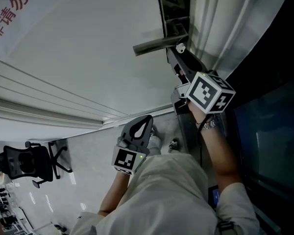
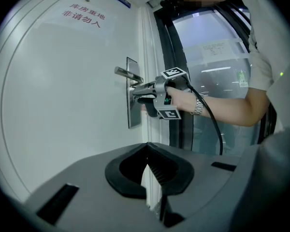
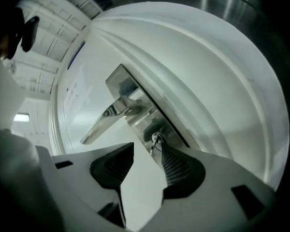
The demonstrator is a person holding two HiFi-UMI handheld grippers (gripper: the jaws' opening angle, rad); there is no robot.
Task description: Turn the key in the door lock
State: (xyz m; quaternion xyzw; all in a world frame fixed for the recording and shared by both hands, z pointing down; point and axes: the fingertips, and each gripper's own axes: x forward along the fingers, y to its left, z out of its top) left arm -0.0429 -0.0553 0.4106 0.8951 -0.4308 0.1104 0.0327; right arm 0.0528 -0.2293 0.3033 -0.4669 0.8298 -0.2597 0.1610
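Right tongs [image 3: 147, 150]: spread wide, clamping nothing, nosed right up to the lock plate [image 3: 135, 105]; key [image 3: 154, 143] sitting between the tips, hard by the right-hand pad, can't tell if actually touching.
Left tongs [image 2: 148, 149]: closed tip to tip, totally empty, hanging back low and well off the door [image 2: 63, 105], aimed roughly at the lock.
Key: stuck in the round cylinder just under the handle [image 3: 108, 120], small silver bit dangling down from it.
Handle: silver lever poking out sideways from the upper part of that same plate, clear of both tongs.
Lock plate: tall narrow steel strip close to the door's edge.
Door: plain white, red lettering up near the top.
Right hand [image 2: 181, 99]: wrapped round the right tongs' grip, watch on the wrist.
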